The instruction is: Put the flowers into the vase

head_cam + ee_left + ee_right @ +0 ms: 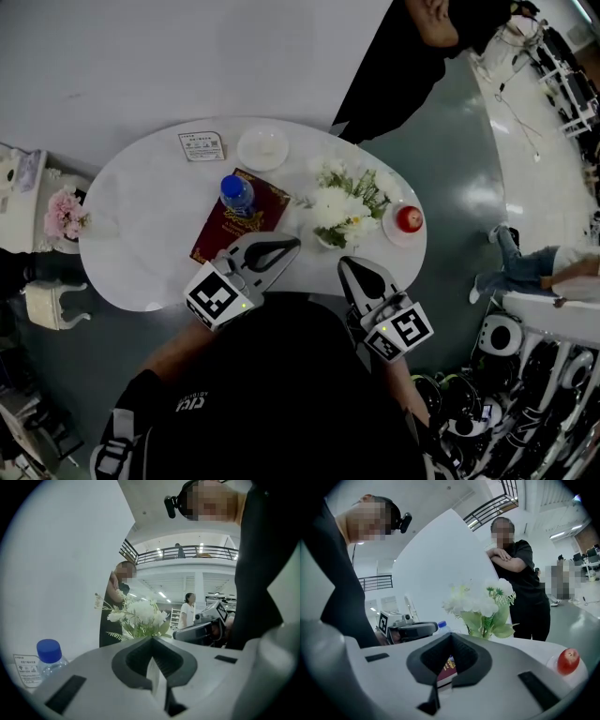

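Note:
A bunch of white flowers [342,208] with green leaves stands upright on the white table [141,234], right of centre. What holds its stems is hidden under the blooms. The flowers [138,616] rise just beyond my left jaw tips, and the flowers [480,603] show likewise in the right gripper view. My left gripper [292,245] is shut and empty, over the near table edge, a little left of the bunch. My right gripper [345,263] is shut and empty too, just in front of the bunch.
A blue-capped water bottle [236,193] stands on a red book [240,231]. A red apple [409,219] sits on a small plate at the right end. A white dish [262,147] and a card [201,145] lie at the back. Pink flowers [65,215] stand left of the table. A person [520,588] stands behind it.

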Demonstrator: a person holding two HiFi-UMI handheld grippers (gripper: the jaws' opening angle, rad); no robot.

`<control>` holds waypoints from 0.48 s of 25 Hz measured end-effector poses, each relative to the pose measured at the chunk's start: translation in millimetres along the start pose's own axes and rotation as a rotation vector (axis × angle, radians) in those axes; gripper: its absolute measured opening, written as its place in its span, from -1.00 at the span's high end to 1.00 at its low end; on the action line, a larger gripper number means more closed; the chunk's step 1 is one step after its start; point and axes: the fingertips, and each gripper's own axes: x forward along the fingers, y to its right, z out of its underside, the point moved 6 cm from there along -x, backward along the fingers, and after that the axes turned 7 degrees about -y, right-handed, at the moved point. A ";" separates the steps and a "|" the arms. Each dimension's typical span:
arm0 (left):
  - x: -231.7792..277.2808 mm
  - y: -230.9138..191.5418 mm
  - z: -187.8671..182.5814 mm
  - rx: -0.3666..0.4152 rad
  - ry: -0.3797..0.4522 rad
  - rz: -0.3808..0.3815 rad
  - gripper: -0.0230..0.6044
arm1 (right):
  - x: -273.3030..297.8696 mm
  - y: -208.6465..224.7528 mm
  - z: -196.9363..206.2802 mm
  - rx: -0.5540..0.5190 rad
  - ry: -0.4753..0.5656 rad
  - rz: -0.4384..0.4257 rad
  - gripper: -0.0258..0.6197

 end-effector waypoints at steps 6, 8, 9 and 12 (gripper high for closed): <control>-2.0 -0.2 4.3 0.027 -0.006 -0.022 0.89 | -1.0 -3.8 -10.1 -0.051 0.011 0.000 0.84; -3.2 -1.2 3.3 0.023 -0.013 -0.035 0.89 | -2.2 -7.5 -15.1 -0.074 0.018 -0.005 0.84; -4.1 -1.7 2.6 0.019 -0.017 -0.042 0.89 | -3.0 -10.1 -17.8 -0.087 0.022 -0.009 0.84; -7.5 -1.7 -4.1 0.001 -0.025 -0.055 0.89 | -4.4 -18.2 -25.3 -0.119 0.035 -0.027 0.84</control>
